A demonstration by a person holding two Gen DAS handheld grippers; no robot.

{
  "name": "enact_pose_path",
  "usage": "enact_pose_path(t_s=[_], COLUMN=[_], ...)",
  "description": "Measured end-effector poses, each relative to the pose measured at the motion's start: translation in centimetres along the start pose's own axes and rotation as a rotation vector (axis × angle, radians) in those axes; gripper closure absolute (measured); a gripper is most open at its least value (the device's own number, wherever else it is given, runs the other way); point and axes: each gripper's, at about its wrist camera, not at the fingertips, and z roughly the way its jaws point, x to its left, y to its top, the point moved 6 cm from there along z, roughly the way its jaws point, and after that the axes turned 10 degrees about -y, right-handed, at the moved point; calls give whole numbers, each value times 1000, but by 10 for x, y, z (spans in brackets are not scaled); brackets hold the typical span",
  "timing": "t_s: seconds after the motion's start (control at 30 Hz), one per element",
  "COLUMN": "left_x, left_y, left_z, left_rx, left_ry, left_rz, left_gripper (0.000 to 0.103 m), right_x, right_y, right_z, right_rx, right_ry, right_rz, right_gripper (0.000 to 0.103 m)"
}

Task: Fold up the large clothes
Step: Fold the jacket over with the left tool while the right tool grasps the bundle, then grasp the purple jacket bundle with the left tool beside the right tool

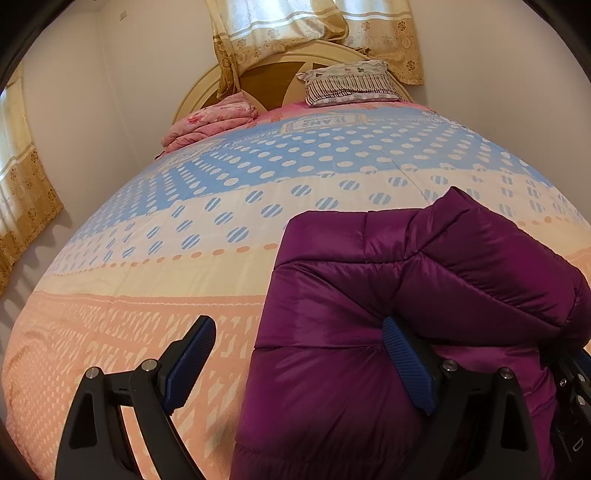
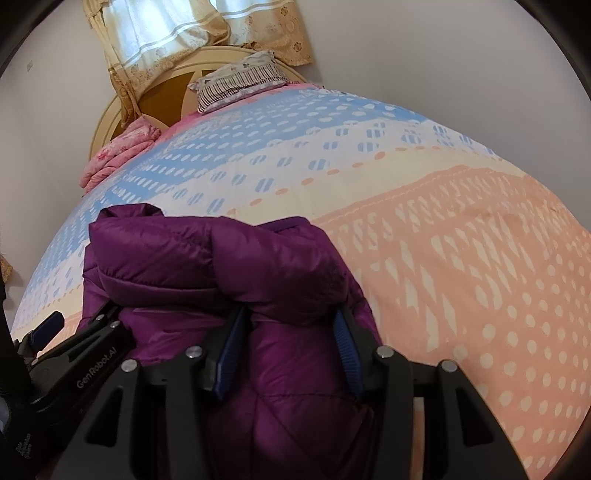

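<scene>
two tools at a purple puffer jacket [image 1: 369,314] on the bed [image 1: 184,258].
left tool [image 1: 299,362], marked "genrobot.ai", gapes wide at the jacket's left edge; right tool [image 2: 291,354] half-spread, pads pressing a jacket fold; bedspread print reads "jeans".

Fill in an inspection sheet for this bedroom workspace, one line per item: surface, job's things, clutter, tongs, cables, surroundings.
Surface: bedspread, dotted, blue to peach, lying smooth.
Job's things: purple puffer jacket, bunched on the near part.
Clutter: pink folded blanket and pillow at the headboard.
Tongs: left tongs open over the jacket's edge; right tongs astride a jacket fold, grip unclear.
Cables: nothing seen.
Surroundings: curtains, plain walls.
</scene>
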Motion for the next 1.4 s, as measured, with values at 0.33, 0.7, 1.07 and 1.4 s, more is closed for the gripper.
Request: enact_pose_path(t_s=[0.33,0.7,1.07,1.4], left_x=[-2,-4,24,14], left_y=[-1,0,28,40], left_z=[0,2,-25,26], left_rx=[5,5,-42,-8], left_ry=[1,8,-117,-53], left_rz=[14,27,-85,-5], left_gripper=[11,11,11,9], right_x=[0,-1,-3,14], right_y=[0,-2,21,33], right_z=[4,5,-41,22], right_rx=[7,10,-100,43], right_ry=[-17,-15,-24,37], right_rz=[-11,-3,35,26], right_gripper=[53,53,52,70])
